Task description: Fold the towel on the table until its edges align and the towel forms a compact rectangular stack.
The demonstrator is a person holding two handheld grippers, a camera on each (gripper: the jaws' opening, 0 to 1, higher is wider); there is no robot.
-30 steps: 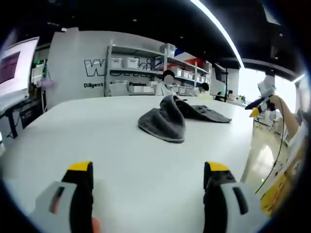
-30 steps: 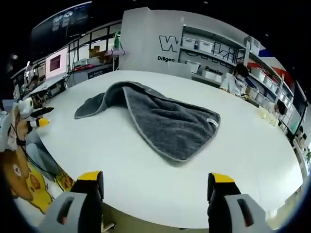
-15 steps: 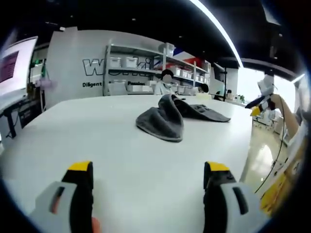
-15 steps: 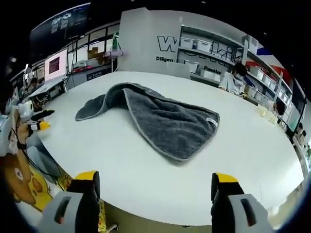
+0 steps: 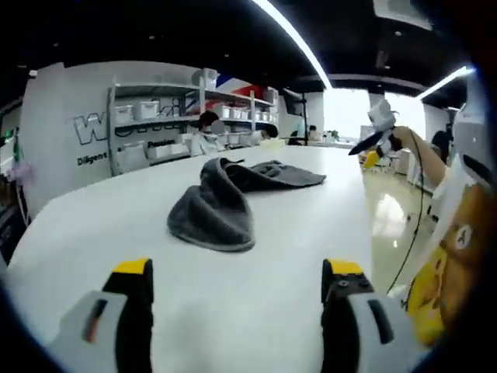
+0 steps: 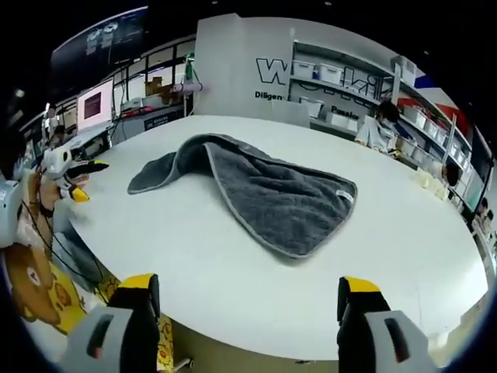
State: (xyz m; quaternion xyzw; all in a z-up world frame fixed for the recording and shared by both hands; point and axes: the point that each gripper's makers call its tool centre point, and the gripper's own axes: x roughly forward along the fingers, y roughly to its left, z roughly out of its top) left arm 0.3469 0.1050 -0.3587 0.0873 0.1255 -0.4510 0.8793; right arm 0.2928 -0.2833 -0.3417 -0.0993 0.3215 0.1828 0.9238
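Crumpled dark grey terry towel [image 6: 256, 190] lying unfolded near the middle of the round white tabletop [image 6: 233, 287], one part humped up and draped over itself (a pale label at one hem). Left claw [image 5: 233, 311] released, jaws spread wide, hovering over the tabletop well short of the towel [image 5: 221, 206]. Right claw [image 6: 248, 318] likewise released, empty, hanging off the tabletop's near edge.

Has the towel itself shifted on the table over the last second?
No. In the right gripper view the towel keeps its shape and its place relative to the table edge; the shift in the left gripper view is camera motion.
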